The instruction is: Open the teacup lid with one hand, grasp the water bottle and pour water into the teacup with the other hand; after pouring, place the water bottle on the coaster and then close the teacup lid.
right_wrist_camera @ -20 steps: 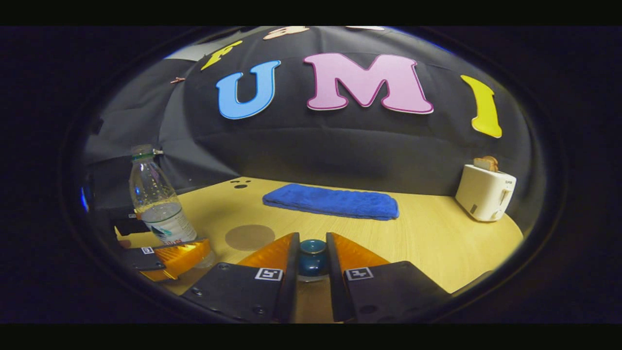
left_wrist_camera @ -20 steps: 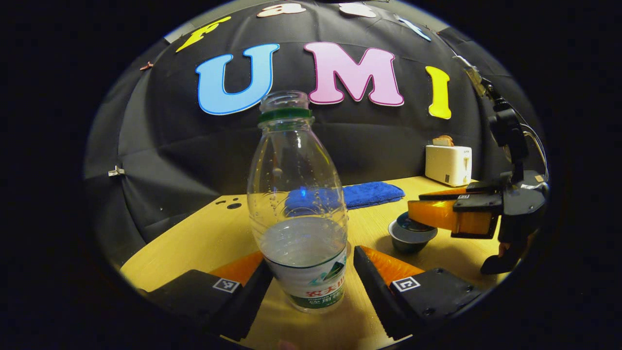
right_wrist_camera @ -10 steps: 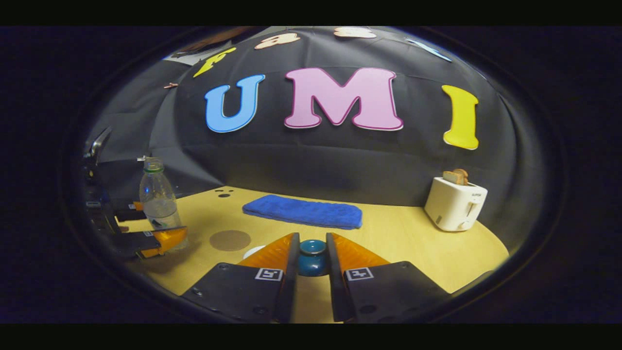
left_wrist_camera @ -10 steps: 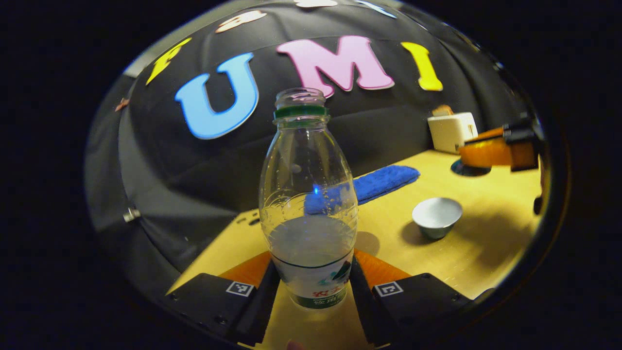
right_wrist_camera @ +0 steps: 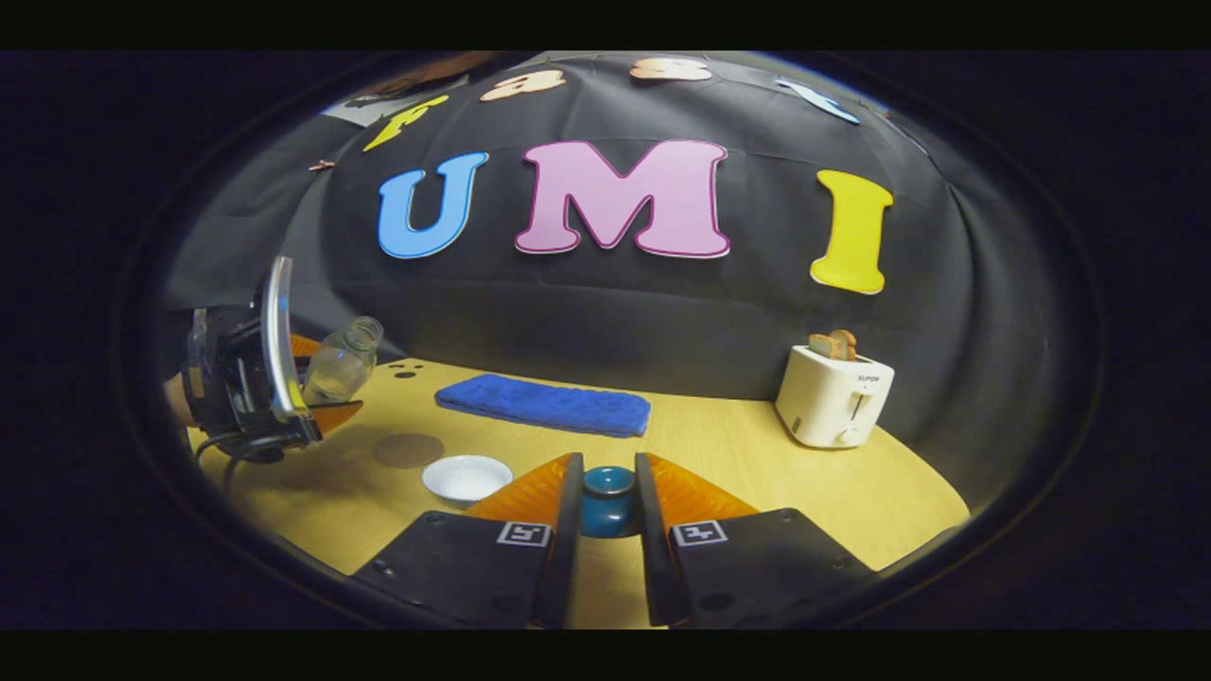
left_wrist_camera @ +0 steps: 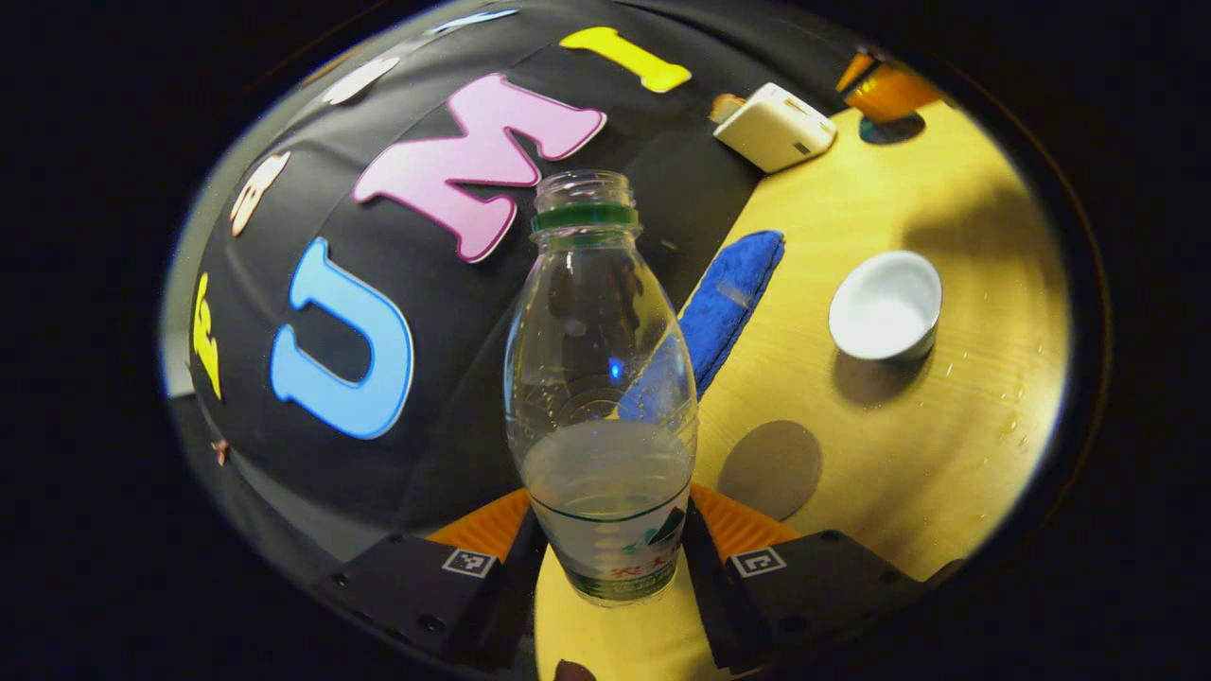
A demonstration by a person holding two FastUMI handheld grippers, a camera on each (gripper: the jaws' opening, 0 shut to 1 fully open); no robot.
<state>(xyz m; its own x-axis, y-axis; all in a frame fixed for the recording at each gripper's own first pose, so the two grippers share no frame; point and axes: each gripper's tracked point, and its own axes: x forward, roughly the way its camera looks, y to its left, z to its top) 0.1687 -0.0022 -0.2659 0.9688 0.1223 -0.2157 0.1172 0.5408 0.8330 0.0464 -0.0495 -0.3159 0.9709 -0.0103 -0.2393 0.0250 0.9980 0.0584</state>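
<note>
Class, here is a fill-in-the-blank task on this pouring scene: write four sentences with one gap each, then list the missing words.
1. The left gripper is shut on the water ____.
2. The right gripper holds the teacup ____.
3. The open teacup is white inside and has no ____ on it.
4. The folded blue ____ lies near the booth wall, left of the toaster.

Missing words: bottle; lid; lid; towel

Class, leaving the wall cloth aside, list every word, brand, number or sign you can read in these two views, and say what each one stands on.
Water bottle label: printed characters, blurred and partly hidden by the fingers, unreadable.
Toaster: a small mark on its front, too small to read.
Square coded markers: patterns only, no words.
Nothing else carries text.
</note>
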